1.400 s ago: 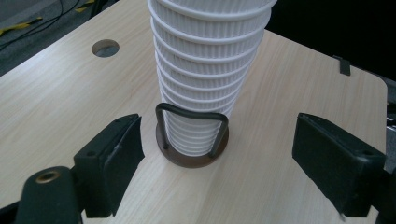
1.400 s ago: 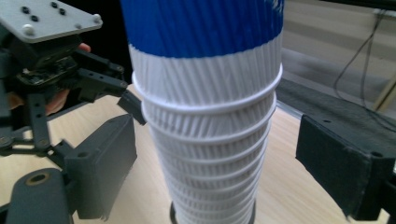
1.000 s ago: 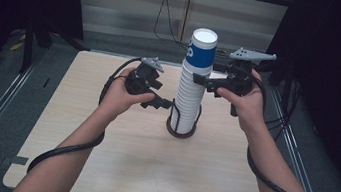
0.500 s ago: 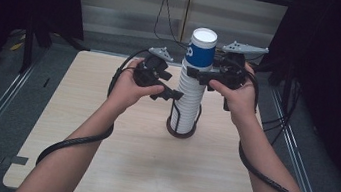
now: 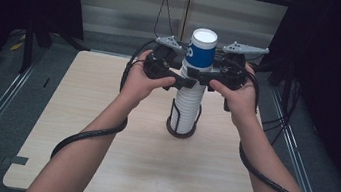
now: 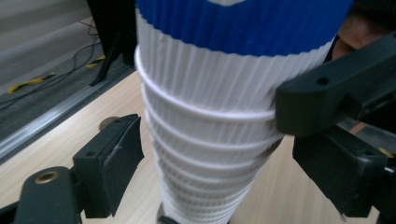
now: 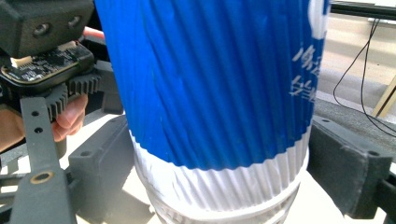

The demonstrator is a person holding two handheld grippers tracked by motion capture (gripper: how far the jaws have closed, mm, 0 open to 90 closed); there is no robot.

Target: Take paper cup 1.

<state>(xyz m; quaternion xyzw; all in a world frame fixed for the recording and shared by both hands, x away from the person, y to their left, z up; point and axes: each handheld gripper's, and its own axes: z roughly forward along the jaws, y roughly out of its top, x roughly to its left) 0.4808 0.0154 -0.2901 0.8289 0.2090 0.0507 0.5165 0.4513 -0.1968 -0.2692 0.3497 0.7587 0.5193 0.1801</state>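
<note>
Wooden table point(image 5: 98, 166) under upright cup stack point(image 5: 189, 98), left tongs point(image 5: 186, 82) spread, right tongs point(image 5: 195, 74) indeterminate.

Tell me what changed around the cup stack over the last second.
The left gripper rose along the cup stack and drew in beside it, and now straddles it just under the blue top cup, jaws open. The right gripper stayed at that cup; the stack stayed in its holder.
</note>
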